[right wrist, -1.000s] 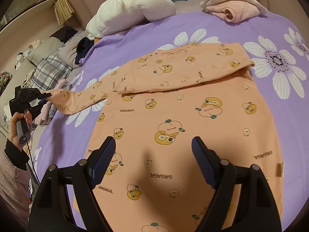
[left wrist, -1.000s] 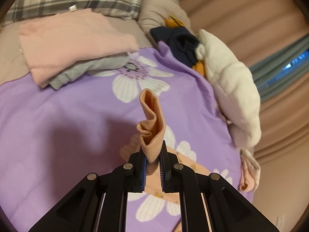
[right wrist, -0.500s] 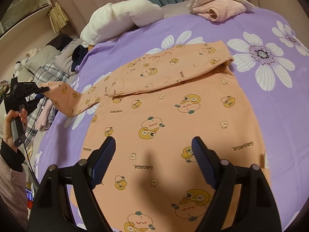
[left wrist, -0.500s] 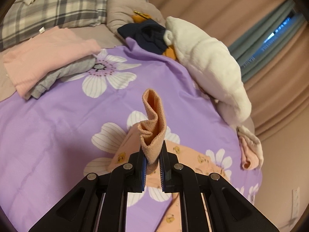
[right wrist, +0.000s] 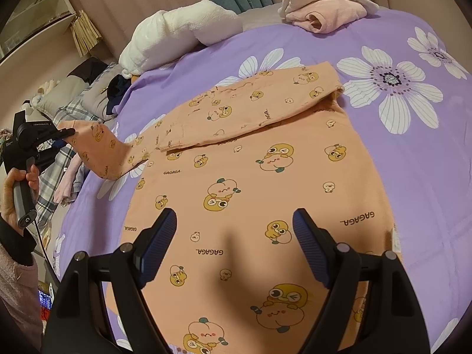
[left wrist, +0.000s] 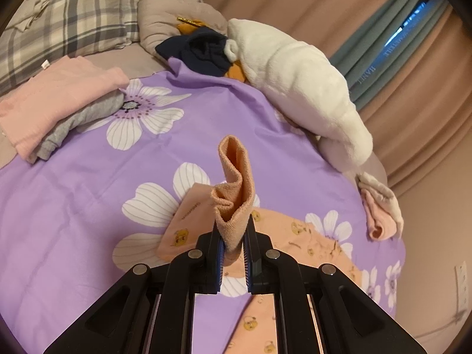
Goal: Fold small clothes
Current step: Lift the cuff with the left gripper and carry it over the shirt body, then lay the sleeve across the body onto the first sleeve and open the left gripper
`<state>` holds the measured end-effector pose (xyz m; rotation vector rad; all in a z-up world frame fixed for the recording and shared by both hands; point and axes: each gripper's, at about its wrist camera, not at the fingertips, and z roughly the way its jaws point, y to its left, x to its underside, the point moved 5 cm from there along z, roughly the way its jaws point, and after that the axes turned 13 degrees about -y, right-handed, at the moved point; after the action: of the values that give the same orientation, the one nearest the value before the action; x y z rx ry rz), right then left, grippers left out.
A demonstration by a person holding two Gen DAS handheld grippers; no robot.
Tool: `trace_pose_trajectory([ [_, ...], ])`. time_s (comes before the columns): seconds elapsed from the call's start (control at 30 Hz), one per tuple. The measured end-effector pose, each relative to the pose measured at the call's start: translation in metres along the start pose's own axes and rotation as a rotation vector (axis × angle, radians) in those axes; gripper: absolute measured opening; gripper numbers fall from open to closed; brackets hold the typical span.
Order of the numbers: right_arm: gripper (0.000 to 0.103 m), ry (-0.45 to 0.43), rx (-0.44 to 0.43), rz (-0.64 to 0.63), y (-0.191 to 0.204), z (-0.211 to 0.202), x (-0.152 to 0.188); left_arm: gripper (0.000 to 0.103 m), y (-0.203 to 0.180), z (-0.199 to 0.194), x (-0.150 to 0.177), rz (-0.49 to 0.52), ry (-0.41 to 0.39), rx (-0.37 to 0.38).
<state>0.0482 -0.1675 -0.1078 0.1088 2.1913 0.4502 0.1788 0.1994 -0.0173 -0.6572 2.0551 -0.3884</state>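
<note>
Peach-orange cotton top printed with cartoon chicks and peaches lay face-flat across the purple bedspread with large white daisies, its body smoothed out, presumably so the folds would land square. One long sleeve was already laid across the chest; the other sleeve ran off toward the left side of the bed and rose clear of the cover at its end. Beyond the top, a fluffy white fleece bundle and a small pink rolled garment sat at the far edge of the bed, and a folded pale-pink and grey stack rested near the plaid pillow, well apart from the working area, likely to keep finished and waiting pieces out of the way.

Left gripper, held in a person's hand, had its jaws pressed together on the ribbed cuff of the loose sleeve, which stood up in a crumpled fold above the pads; lifting by the cuff probably let the whole sleeve swing over in one piece. Right gripper hovered over the lower body of the top with its fingers spread wide and nothing between them, seemingly ready to pin the fabric or take the hem.
</note>
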Motion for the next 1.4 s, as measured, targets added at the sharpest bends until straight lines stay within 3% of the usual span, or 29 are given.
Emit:
trace_pose_trajectory([
  [1.4,0.082,-0.038,0.021,0.057,-0.033,-0.021,0.0,0.009,-0.075,0.008,0.042,0.216,0.048,0.015],
])
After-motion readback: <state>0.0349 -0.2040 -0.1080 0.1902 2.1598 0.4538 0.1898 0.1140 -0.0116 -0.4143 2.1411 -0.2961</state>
